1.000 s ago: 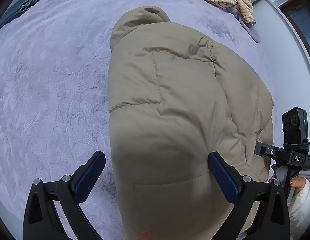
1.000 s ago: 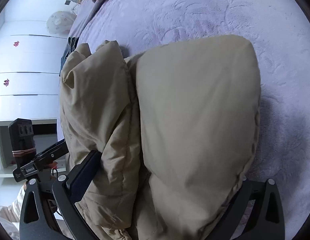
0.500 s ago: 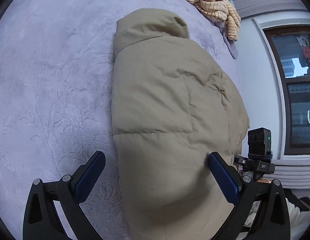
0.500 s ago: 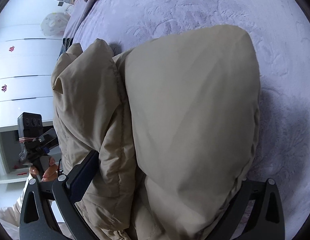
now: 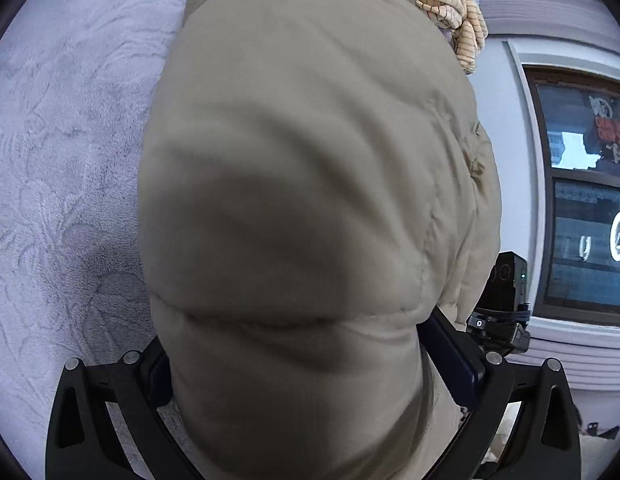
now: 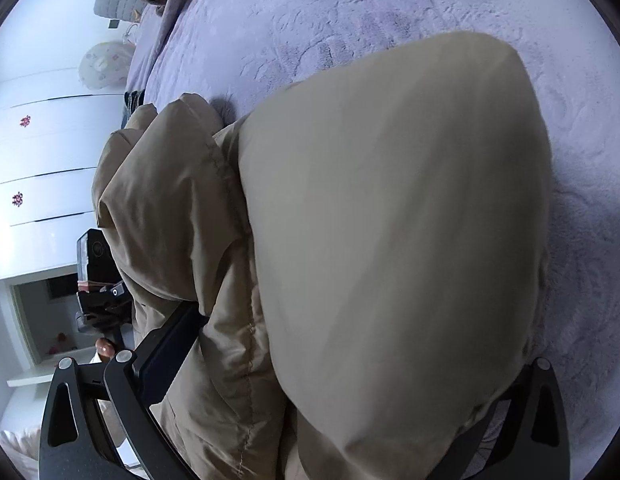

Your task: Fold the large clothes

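From the left wrist view, the puffy beige quilted jacket (image 5: 310,208) fills most of the frame, bulging up over the lavender embossed bedspread (image 5: 62,152) it lies on. The left gripper (image 5: 310,364) has its jaws set wide on either side of the jacket's padded bulk, the fabric pressing against both blue pads and covering most of the left one; whether they truly pinch it I cannot tell. Beyond the jacket's far end lies a crumpled cream garment with thin dark stripes (image 5: 454,4), and to the jacket's right a dark window with a white frame (image 5: 582,200) shows, with the black camera block of the other tool (image 5: 506,284) just beside the jacket's edge. From the right wrist view, the same jacket (image 6: 390,240) is folded into two thick rolls side by side on the bedspread (image 6: 350,20). The right gripper (image 6: 330,364) straddles it with jaws spread wide, the left pad against a seam fold, the right finger hidden under cloth. To the jacket's left stand white glossy cupboard doors (image 6: 38,184).
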Demonstrator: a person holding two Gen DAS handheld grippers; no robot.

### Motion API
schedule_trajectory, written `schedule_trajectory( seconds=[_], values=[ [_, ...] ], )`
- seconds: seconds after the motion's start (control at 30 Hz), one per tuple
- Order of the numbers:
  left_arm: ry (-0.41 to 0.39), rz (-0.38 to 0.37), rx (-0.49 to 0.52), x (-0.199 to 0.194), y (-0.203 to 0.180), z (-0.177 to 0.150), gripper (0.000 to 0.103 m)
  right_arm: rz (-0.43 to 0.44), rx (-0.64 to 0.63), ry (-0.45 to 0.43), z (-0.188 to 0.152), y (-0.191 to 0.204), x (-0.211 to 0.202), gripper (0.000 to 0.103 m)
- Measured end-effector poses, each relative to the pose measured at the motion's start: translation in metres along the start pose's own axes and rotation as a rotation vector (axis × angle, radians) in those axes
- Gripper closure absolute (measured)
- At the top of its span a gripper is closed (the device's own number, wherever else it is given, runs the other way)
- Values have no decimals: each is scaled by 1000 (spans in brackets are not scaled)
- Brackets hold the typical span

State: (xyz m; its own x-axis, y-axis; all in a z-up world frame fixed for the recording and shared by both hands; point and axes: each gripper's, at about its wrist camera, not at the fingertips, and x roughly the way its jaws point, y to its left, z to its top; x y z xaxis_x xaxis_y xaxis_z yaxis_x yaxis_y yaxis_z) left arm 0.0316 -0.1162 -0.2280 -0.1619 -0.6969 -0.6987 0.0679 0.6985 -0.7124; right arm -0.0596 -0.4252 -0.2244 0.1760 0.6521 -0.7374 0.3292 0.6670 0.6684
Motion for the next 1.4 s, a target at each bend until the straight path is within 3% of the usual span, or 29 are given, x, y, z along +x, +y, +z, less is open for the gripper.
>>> schedule_trajectory(
  seconds=[0.1, 0.23, 0.33, 0.57, 0.77, 0.93, 1.13, 1.27, 1.4],
  values=[
    [-48, 100, 90, -7, -27, -9, 14, -4, 11, 0, -1, 0, -2, 5],
    [-89, 190, 164, -11, -55, -19, 21, 41, 34, -24, -7, -2, -15, 43],
    [-109, 220, 200, -13, -73, -23, 22, 68, 24, -34, -12, 1, -23, 52],
    [-167, 196, 273, -45, -88, -27, 23, 121, -5, -67, -15, 32, -34, 54],
    [-199, 196, 305, -97, -76, 3, 23, 124, -24, -122, -5, 82, -14, 54],
    [-229, 234, 310, -154, -34, 42, 23, 130, -45, -137, 13, 135, 29, 54],
    [-287, 319, 243, -207, 37, 84, 23, 134, -82, -106, 49, 188, 98, 54],
    [-305, 381, 165, -217, 83, 103, 22, 105, -95, -82, 79, 211, 138, 54],
    [-293, 396, 122, -212, 119, 107, 21, 45, -98, -68, 73, 212, 153, 51]
  ],
)
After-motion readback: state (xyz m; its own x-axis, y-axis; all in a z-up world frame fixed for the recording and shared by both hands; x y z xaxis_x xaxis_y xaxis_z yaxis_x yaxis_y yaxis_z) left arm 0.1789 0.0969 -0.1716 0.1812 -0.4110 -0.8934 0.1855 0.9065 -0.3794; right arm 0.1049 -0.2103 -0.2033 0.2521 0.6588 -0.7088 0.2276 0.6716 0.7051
